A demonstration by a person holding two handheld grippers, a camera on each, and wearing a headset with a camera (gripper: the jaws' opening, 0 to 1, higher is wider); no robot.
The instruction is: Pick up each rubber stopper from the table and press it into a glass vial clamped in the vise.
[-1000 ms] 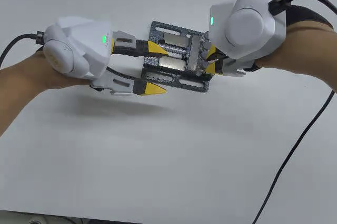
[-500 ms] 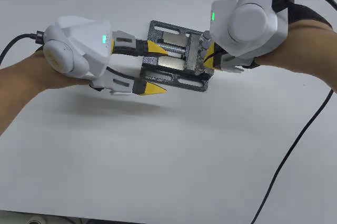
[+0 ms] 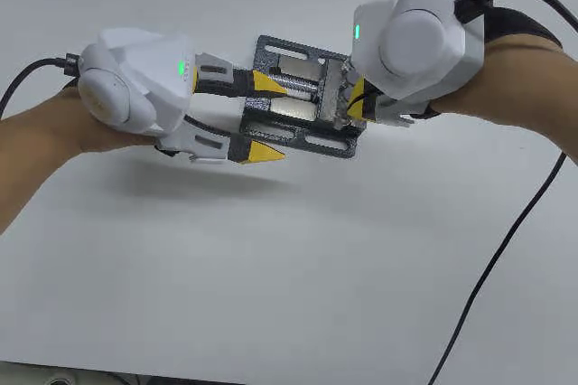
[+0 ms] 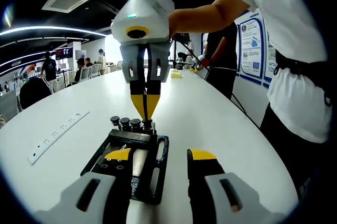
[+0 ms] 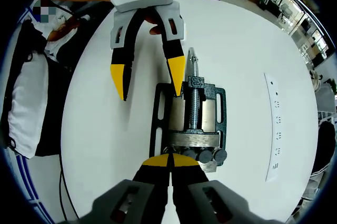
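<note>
Seating the end stopper, vise attended.
Left of frame: left gripper fingers wide open, empty, one at the vise edge, probably bracing it on the table. Upper right: right gripper fingers closed, tips bearing on the stopper in its clamped vial.

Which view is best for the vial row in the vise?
Left gripper view: vial row side-on, four dark stoppers distinct. Right gripper view: tops only, one end behind the shut right claw. Head view: mostly hidden under that gripper.
</note>
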